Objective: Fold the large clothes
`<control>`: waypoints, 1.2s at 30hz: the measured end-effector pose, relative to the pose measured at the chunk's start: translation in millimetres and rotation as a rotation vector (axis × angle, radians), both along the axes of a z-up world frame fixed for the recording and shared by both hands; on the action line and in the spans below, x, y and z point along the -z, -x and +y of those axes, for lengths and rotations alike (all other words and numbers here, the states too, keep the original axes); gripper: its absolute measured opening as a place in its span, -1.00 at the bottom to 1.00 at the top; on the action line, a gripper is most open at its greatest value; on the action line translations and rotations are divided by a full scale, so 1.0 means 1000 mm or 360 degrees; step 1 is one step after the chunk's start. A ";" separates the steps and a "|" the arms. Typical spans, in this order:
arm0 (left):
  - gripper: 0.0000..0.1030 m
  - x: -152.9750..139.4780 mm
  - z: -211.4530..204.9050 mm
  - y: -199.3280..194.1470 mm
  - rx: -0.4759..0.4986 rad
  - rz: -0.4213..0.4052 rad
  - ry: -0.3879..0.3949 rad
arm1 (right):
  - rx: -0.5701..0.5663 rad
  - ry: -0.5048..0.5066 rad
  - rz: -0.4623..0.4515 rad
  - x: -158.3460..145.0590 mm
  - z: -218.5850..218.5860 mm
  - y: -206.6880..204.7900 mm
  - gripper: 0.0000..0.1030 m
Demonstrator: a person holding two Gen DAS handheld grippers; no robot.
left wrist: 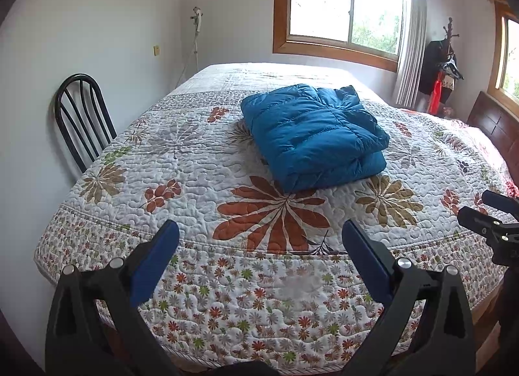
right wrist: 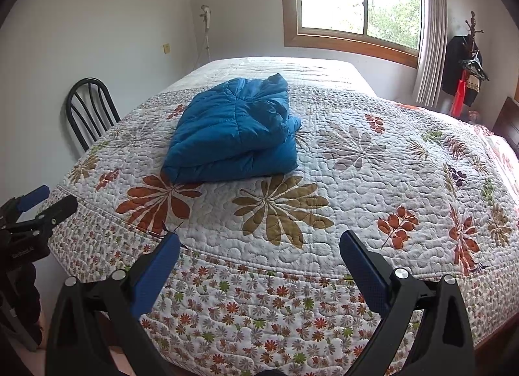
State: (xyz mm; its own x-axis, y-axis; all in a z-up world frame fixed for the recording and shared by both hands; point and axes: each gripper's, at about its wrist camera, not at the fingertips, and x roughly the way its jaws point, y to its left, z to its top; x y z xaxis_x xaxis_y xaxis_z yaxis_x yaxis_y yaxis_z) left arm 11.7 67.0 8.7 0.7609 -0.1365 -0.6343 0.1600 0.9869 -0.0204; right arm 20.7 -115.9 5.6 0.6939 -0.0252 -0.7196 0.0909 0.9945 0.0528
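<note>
Left gripper (left wrist: 260, 233) frame: black plastic, triangular cut-outs.
Left finger pads (left wrist: 155, 262): blue, flat, rectangular.
Pivot screws (left wrist: 404, 262): round, silver.
Right gripper (right wrist: 259, 246): same black frame, textured blue pads (right wrist: 365, 270), silver screws.

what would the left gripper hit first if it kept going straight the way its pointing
Probably the quilt, around the big orange flower near the bed's edge. The open left gripper aims there, short of the blue jacket; depth is unclear.

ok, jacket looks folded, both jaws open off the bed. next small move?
Probably none on the blue jacket: it lies in a folded stack on the quilt. Left gripper and right gripper are open and empty, so hold back from the bed.
</note>
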 end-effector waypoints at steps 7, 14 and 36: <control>0.94 0.001 0.001 -0.001 0.0002 0.0010 0.0003 | 0.0004 0.0008 0.0001 -0.001 0.001 -0.001 0.92; 0.94 0.002 0.001 -0.002 0.0004 0.0012 0.0003 | -0.0001 0.0006 0.0003 0.000 0.001 -0.002 0.92; 0.94 0.002 0.001 -0.002 0.0004 0.0013 0.0001 | -0.0005 0.0005 0.0007 0.001 0.001 -0.003 0.92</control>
State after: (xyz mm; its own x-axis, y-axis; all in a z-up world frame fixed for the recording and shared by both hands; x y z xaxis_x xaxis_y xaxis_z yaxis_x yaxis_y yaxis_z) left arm 13.6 67.9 6.7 0.7554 -0.1390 -0.6403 0.1626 0.9864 -0.0223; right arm 23.9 -114.9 4.3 0.6910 -0.0254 -0.7224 0.0879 0.9949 0.0491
